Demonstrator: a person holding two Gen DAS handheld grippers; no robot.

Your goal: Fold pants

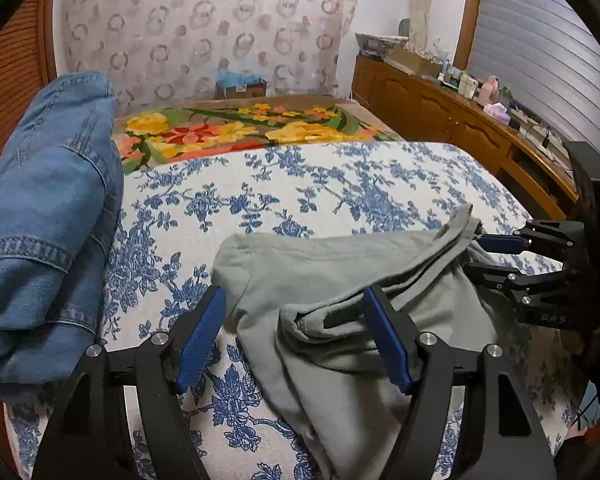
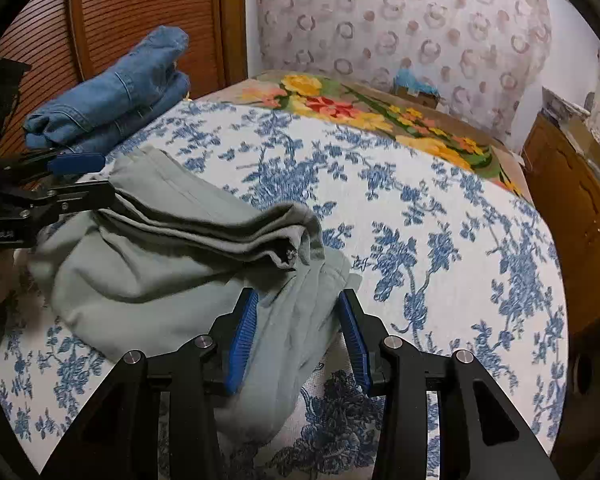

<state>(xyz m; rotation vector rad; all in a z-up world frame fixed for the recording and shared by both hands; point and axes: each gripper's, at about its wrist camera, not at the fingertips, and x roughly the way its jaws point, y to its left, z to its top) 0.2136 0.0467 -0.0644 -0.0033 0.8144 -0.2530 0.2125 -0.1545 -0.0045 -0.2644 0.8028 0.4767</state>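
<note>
Both grippers — left (image 1: 294,306), right (image 2: 298,312) — hover, fingers spread apart, over crumpled grey pants (image 1: 340,280).

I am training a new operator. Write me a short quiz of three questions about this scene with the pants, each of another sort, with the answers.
1. True or false: the folded blue jeans lie apart from the grey pants.
2. The bedspread under the pants shows: A) red stripes, B) blue flowers, C) plain white.
3. Fill in: the left claw and the right claw each stand ____, with pants cloth between the fingers.

Key: 1 true; 2 B; 3 open.
</note>
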